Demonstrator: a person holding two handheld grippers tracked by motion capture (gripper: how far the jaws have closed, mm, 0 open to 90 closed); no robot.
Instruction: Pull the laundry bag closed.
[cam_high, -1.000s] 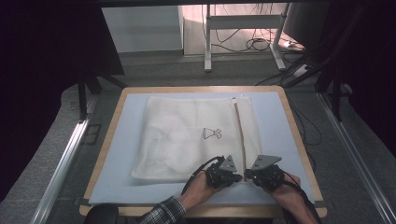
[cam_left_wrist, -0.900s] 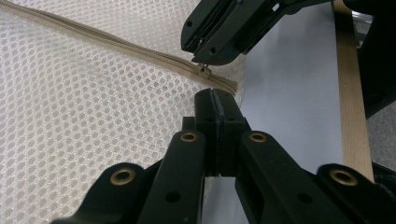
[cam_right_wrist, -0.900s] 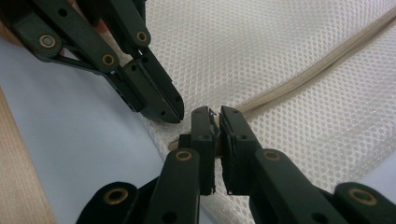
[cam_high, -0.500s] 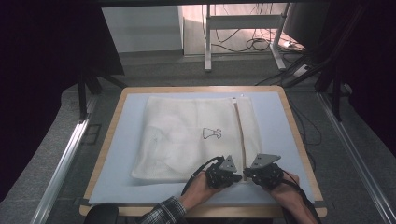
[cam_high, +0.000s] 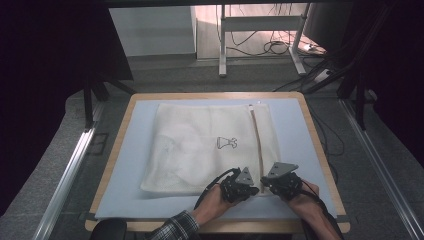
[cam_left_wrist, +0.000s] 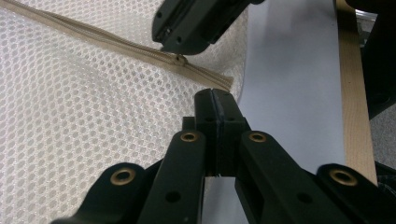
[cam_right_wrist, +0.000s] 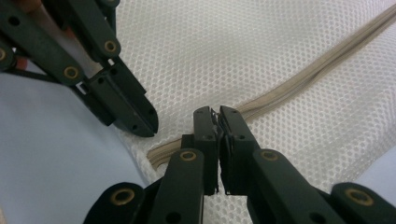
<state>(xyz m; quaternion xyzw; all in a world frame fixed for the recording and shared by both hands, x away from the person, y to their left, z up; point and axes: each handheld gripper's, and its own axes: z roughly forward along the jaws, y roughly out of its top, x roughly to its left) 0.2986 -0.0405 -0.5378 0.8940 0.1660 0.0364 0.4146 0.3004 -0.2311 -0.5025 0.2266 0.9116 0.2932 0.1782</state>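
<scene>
White mesh, honeycomb-woven, lies flat under me: a laundry bag (cam_high: 210, 147) spread over the pale blue mat (cam_high: 295, 130) of the wooden-rimmed table (cam_high: 312, 131). It covers the middle of the mat, with a small black print (cam_high: 226, 143) near its centre. A beige zipper (cam_high: 257, 135) runs from the far edge to the near edge, close to the bag's right side.

Both my tools sit at the bag's near right corner, just beside each other, where the zipper ends. My left gripper (cam_high: 254, 190) has its jaws clenched, pads pressed flat together. In the left gripper view its tip (cam_left_wrist: 215, 95) rests at the very end of the zipper tape (cam_left_wrist: 205, 77), at the bag's edge; whether any mesh or tape is pinched there I cannot tell.

My right gripper (cam_high: 264, 183) is also clenched. In the right gripper view its tips (cam_right_wrist: 215, 114) meet right on the zipper line (cam_right_wrist: 299, 84), and something small and thin shows between the pads, most likely the zipper's pull. In the left gripper view that same tool comes down from above onto the little slider (cam_left_wrist: 180, 59), touching it.

My left hand (cam_high: 212, 205), with a plaid cuff (cam_high: 172, 227), and my right hand (cam_high: 307, 207) come in over the table's near rim.
</scene>
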